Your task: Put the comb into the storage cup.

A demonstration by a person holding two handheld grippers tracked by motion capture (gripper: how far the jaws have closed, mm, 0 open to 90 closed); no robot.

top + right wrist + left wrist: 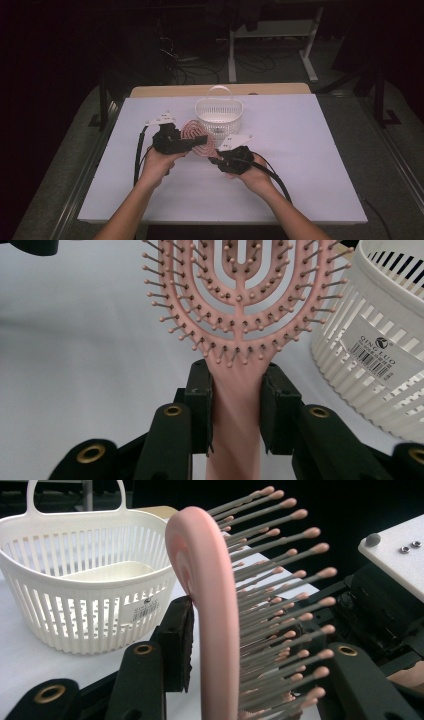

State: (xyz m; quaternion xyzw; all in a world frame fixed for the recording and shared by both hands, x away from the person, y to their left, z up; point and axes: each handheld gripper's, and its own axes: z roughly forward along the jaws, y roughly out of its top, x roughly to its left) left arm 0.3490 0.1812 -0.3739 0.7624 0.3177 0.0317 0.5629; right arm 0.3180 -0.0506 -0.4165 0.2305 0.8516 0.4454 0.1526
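Observation:
A pink hairbrush [196, 134] with pink-tipped bristles is held over the white table between both grippers. My right gripper [216, 156] is shut on its handle; in the right gripper view the pads [202, 405] press both sides of the handle below the brush head [240, 300], and the gripper [235, 377] points up along it. My left gripper [199, 141] grips the head from the left. In the left gripper view one pad [181, 645] lies against the brush's back [200, 580] and the bristle tips meet the other jaw of the gripper [262, 630].
A white slotted basket [200, 107] with a loop handle stands just behind the brush, near the table's far edge; it also shows close by [75, 595] [370, 340]. The white table [300, 165] spreads around both hands. Cables trail from each gripper.

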